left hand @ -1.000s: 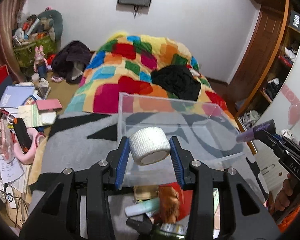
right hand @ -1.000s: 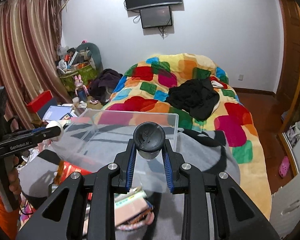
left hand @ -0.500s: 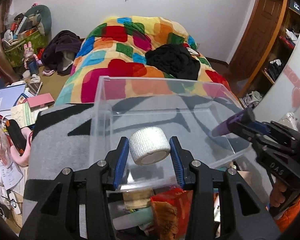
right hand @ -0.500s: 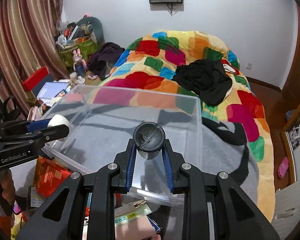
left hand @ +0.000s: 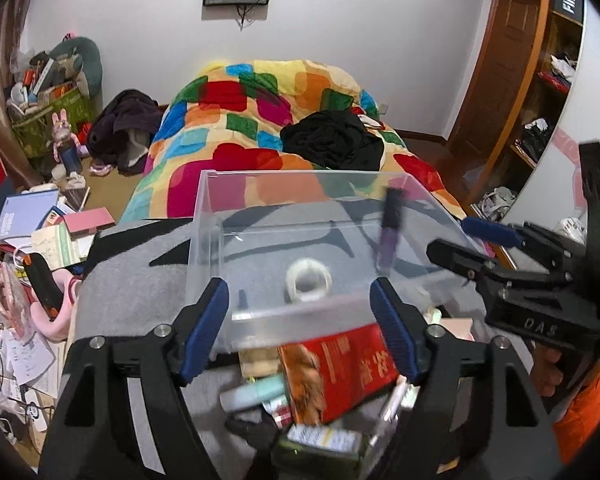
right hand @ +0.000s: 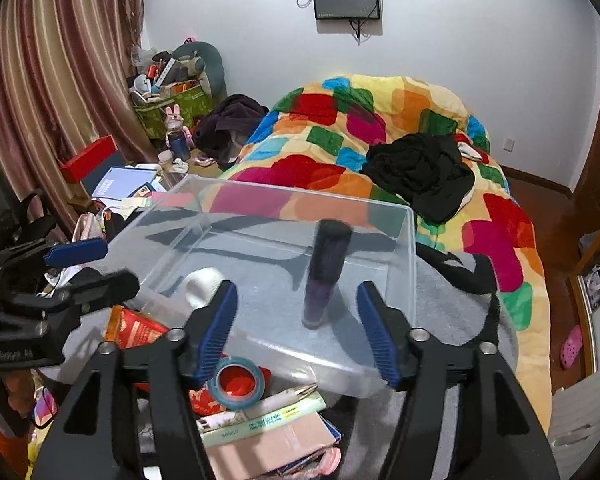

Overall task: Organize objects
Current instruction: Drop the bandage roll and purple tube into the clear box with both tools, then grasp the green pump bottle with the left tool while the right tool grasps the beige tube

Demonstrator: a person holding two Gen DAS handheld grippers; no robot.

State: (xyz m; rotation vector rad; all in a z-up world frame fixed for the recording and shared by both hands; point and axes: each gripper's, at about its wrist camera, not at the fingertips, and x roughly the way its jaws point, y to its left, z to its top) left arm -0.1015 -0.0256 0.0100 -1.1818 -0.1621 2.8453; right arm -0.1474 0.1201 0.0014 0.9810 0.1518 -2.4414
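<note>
A clear plastic box (left hand: 210,216) stands on a grey blanket at the foot of the bed; it also shows in the right wrist view (right hand: 410,240). A white tape roll (left hand: 309,280) lies on the box floor, also seen in the right wrist view (right hand: 202,285). A dark purple bottle (right hand: 326,272), blurred, is inside the box; in the left wrist view (left hand: 390,230) it is at the box's right. My left gripper (left hand: 300,322) is open and empty at the near wall. My right gripper (right hand: 296,322) is open and empty above the near wall.
Loose items lie in front of the box: a red packet (left hand: 340,364), a pale tube (left hand: 256,392), a blue tape ring (right hand: 238,386), booklets (right hand: 268,420). A colourful quilt (right hand: 380,140) with black clothing (right hand: 420,168) covers the bed. Clutter (left hand: 32,220) lies on the floor at the left.
Both grippers have opened. The white tape roll has left the left gripper and lies in the box. The purple bottle has left the right gripper and is in the box.
</note>
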